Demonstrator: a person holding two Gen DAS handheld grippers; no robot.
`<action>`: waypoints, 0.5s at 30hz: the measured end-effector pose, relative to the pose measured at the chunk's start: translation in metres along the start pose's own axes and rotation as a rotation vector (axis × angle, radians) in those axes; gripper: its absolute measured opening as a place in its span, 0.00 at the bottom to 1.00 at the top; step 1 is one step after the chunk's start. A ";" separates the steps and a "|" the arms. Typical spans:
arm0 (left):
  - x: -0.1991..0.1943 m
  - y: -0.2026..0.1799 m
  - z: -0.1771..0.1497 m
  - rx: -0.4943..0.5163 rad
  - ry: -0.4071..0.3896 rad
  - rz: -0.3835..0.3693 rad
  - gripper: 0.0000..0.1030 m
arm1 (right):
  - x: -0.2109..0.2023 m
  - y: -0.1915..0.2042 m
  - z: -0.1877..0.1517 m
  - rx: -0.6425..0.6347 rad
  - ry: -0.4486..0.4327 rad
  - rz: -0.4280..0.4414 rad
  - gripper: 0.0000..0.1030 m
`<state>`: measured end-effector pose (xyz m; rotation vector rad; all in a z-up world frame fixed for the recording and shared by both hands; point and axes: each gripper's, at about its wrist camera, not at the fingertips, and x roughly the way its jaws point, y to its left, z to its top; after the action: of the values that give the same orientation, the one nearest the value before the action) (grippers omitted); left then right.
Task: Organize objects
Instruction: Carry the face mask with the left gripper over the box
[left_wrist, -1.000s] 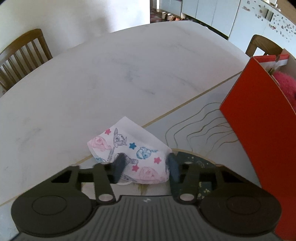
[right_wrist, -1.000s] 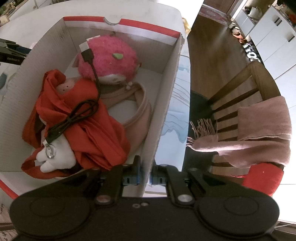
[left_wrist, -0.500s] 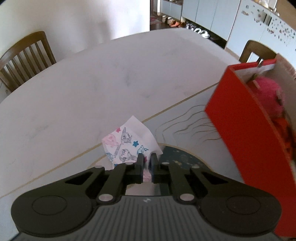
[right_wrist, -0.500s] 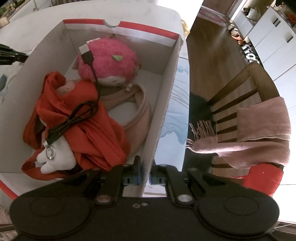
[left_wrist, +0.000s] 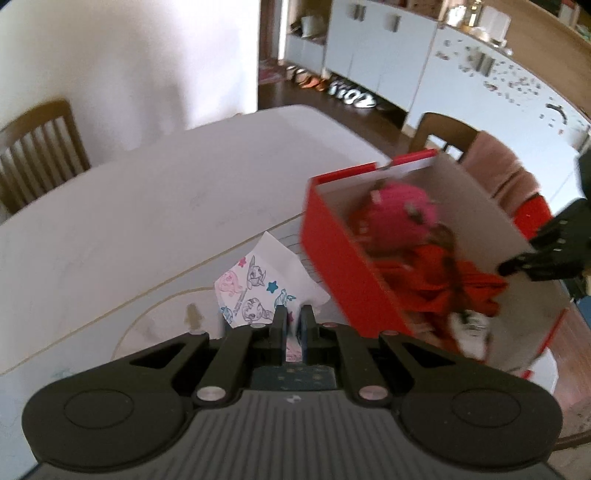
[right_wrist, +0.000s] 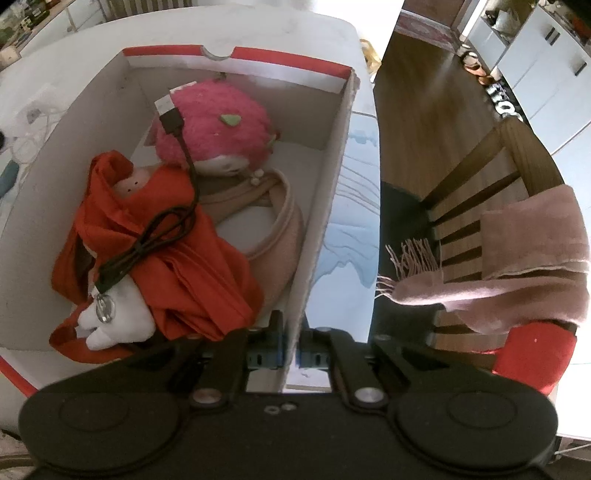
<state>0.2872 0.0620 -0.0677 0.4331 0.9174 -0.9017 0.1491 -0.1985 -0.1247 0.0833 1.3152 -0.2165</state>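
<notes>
Above white table (left_wrist: 155, 206), left jaws grasp printed packet (left_wrist: 258, 284); right jaws clamp box wall (right_wrist: 317, 236).

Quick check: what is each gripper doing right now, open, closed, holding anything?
Left gripper: shut on the white cartoon-printed packet.
Right gripper: shut on the side wall of the red-and-white cardboard box.

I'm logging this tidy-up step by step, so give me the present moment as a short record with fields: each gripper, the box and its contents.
left gripper: shut on the printed packet, clear of the table
right gripper: shut on the box wall
box: red outside, open top
contents: pink plush, red cloth, black cable, white plush
beside table: chair with scarf
</notes>
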 end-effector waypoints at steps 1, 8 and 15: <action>-0.005 -0.006 0.001 0.010 -0.005 -0.006 0.06 | 0.000 0.001 -0.001 -0.005 -0.003 -0.001 0.04; -0.034 -0.060 0.008 0.091 -0.035 -0.050 0.06 | -0.002 -0.002 -0.002 -0.013 -0.012 0.019 0.05; -0.043 -0.118 0.016 0.201 -0.051 -0.094 0.06 | -0.002 -0.003 -0.003 -0.024 -0.021 0.027 0.05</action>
<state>0.1857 0.0041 -0.0185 0.5398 0.8084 -1.0918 0.1450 -0.2006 -0.1238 0.0780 1.2950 -0.1784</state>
